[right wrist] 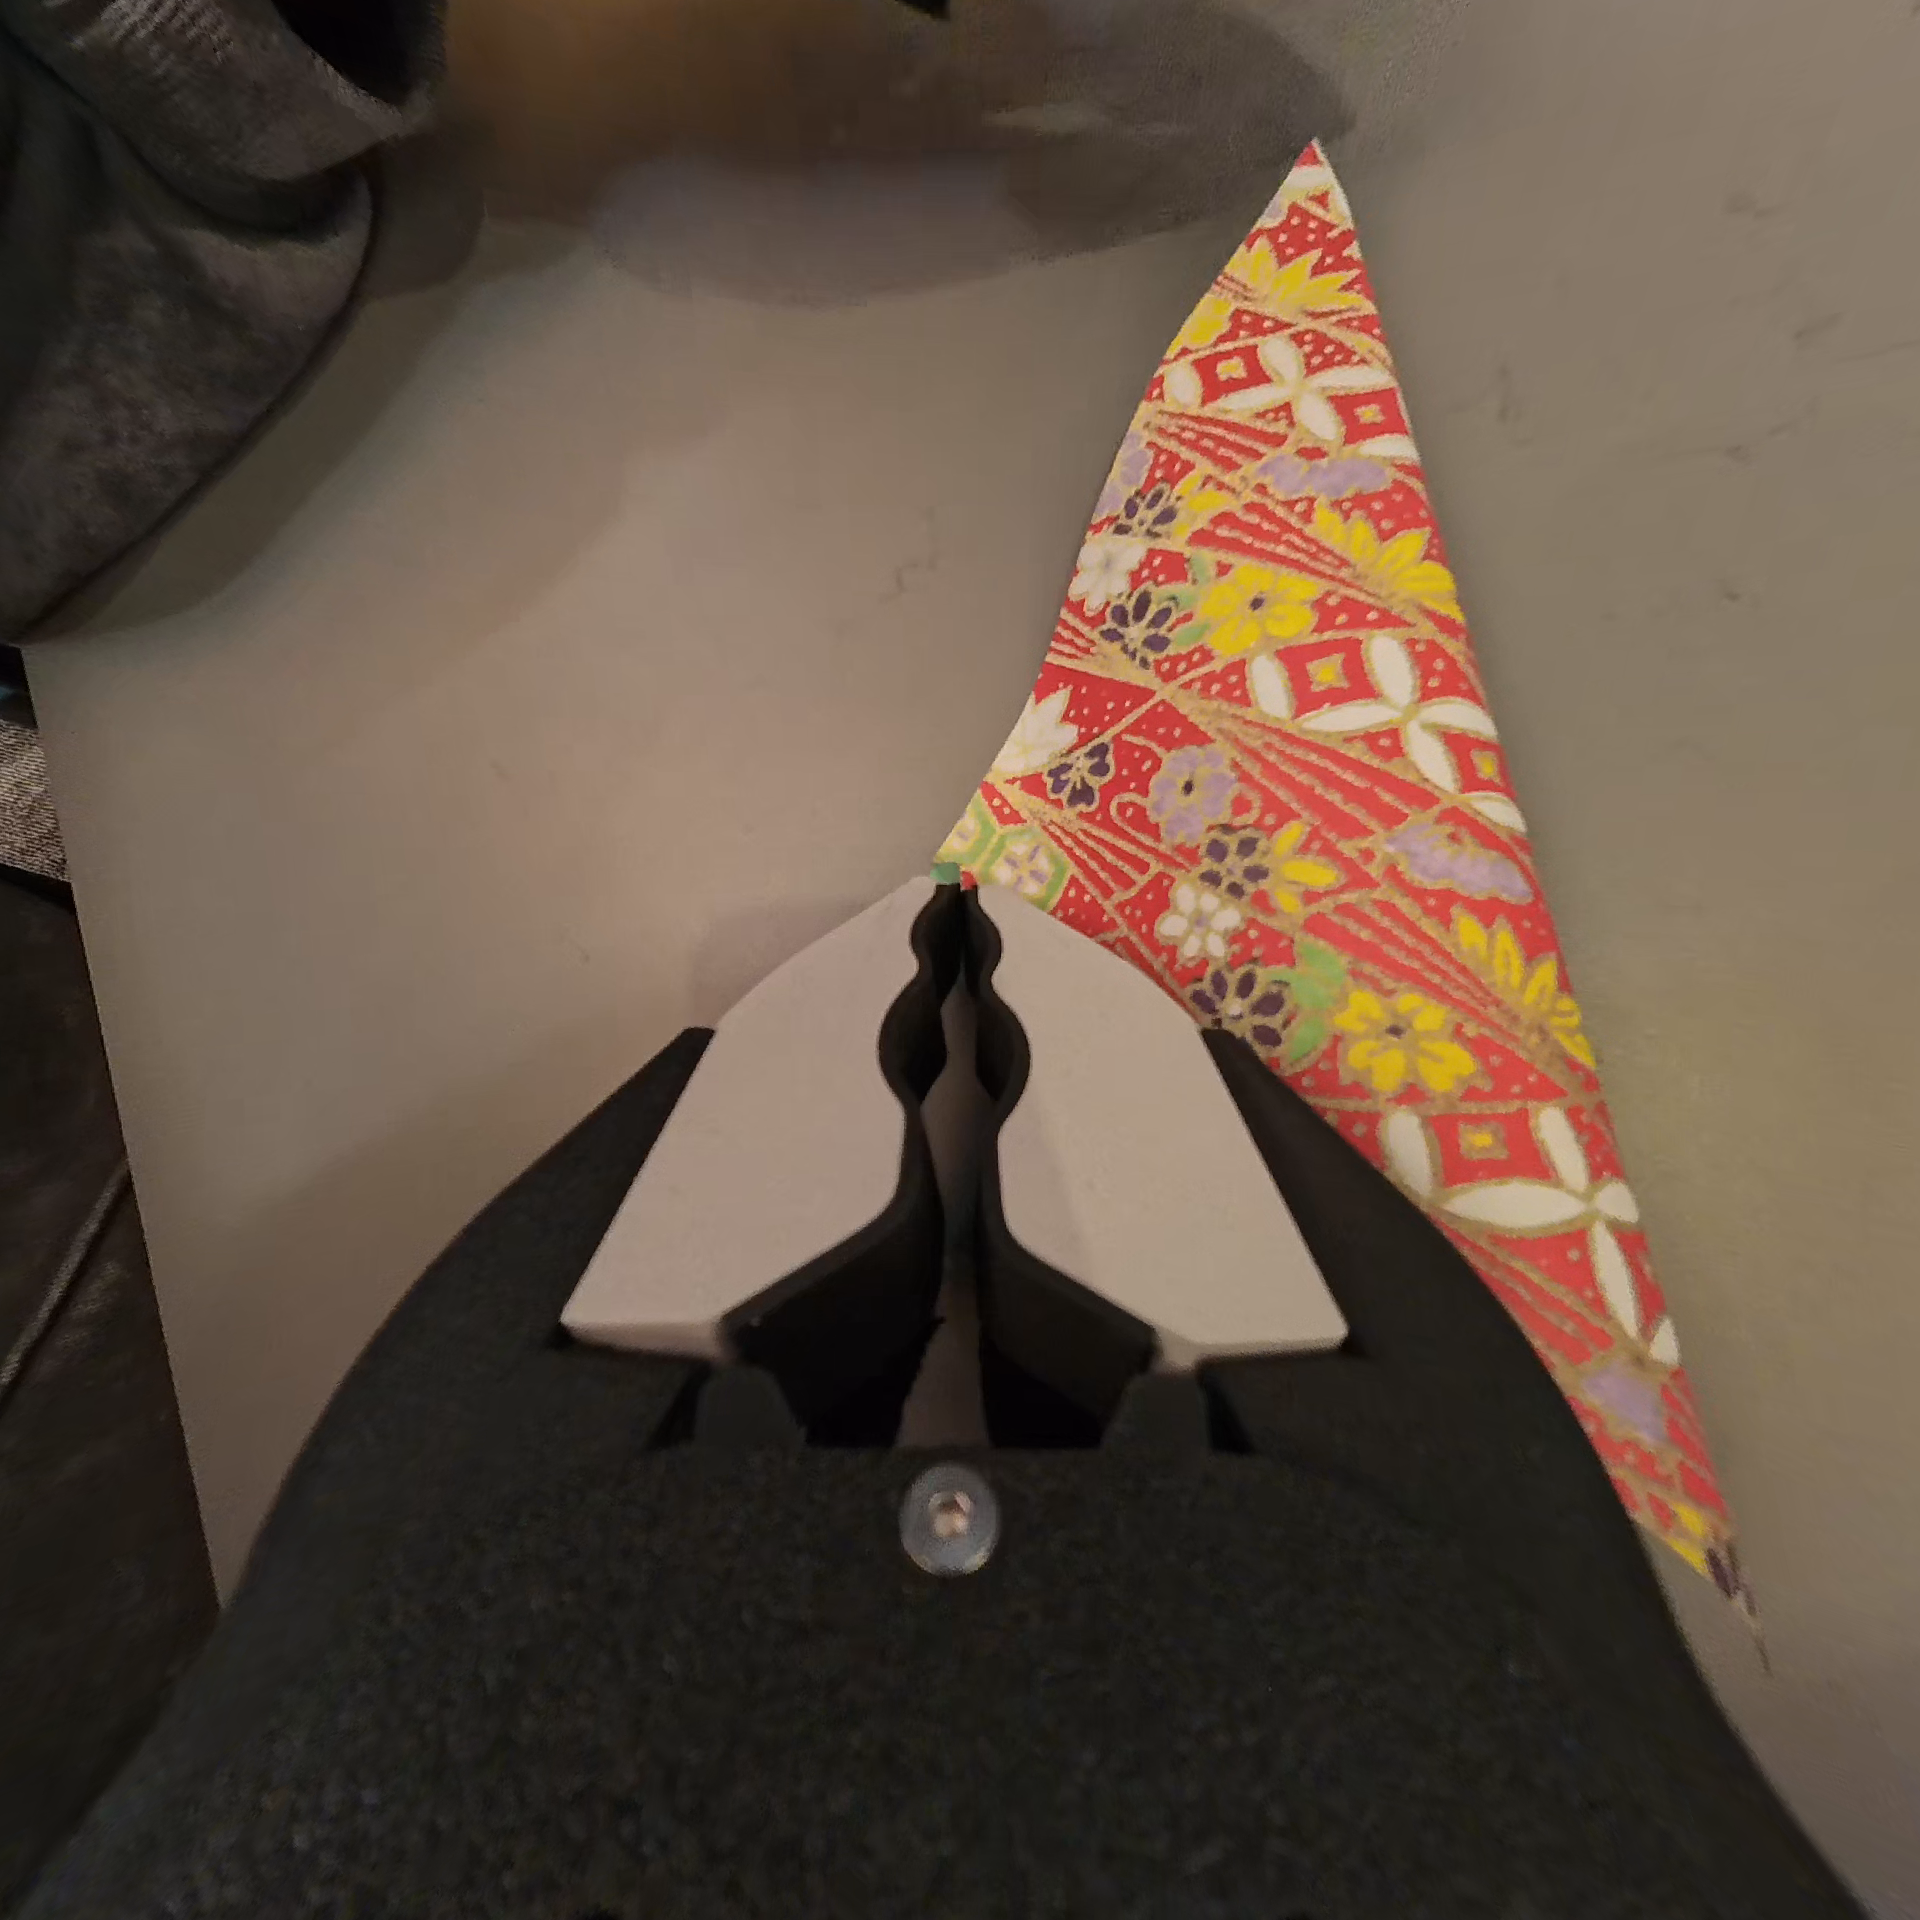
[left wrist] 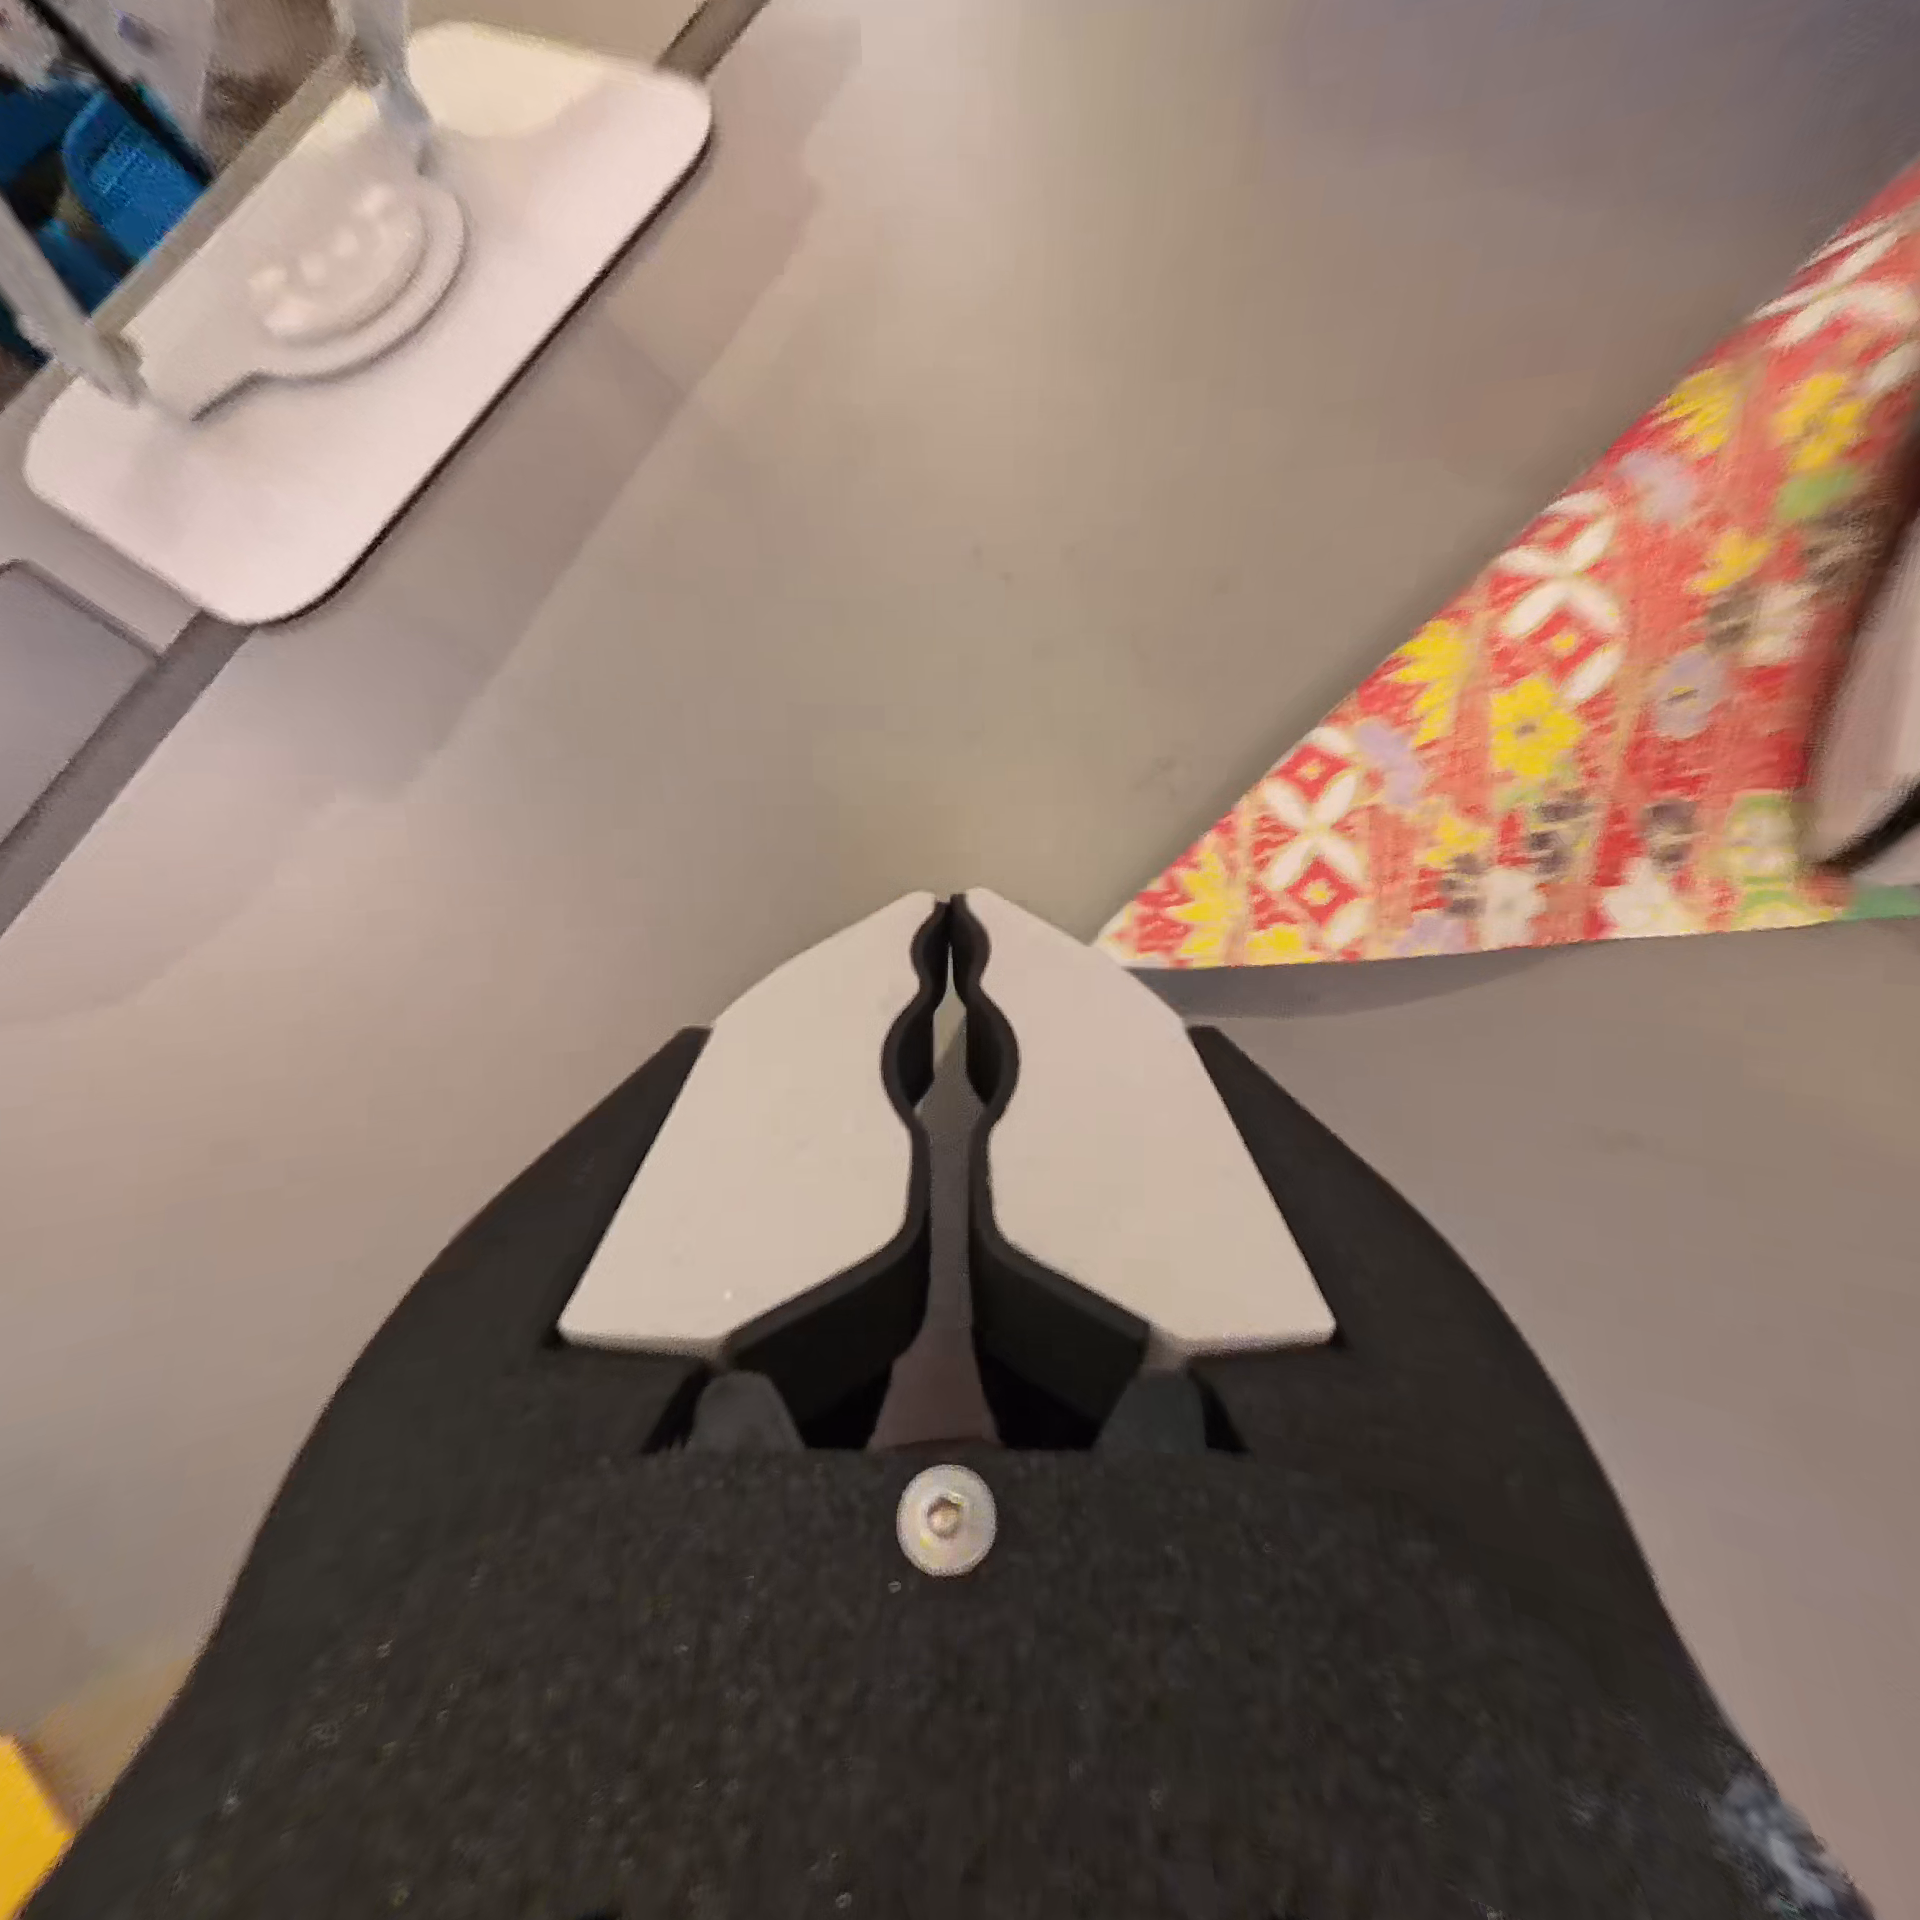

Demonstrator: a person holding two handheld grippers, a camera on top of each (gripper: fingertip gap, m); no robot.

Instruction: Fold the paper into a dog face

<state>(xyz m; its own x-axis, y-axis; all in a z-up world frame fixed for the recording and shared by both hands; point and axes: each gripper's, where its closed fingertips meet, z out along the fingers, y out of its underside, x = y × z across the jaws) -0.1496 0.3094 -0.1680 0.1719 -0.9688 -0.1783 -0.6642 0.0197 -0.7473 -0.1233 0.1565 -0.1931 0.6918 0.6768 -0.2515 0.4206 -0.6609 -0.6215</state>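
right gripper (right wrist: 954, 902) pinches a corner of the patterned origami paper (right wrist: 1320, 790) — left gripper (left wrist: 951, 914) closed, empty, just beside the paper's point.

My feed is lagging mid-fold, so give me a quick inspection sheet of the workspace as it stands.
Surface: plain grey table, faint scuffs.
Job's things: patterned red paper lies as a folded triangle, one corner at the right tongs' tips.
Clutter: white stand base at the far left of the left wrist view; yellow object at that view's lower left edge.
Grippers: left tongs shut, empty, just short of the paper's corner; right tongs shut, pinching the paper's corner.
Cables: nothing seen.
Surroundings: grey sleeve at the upper left of the right wrist view.
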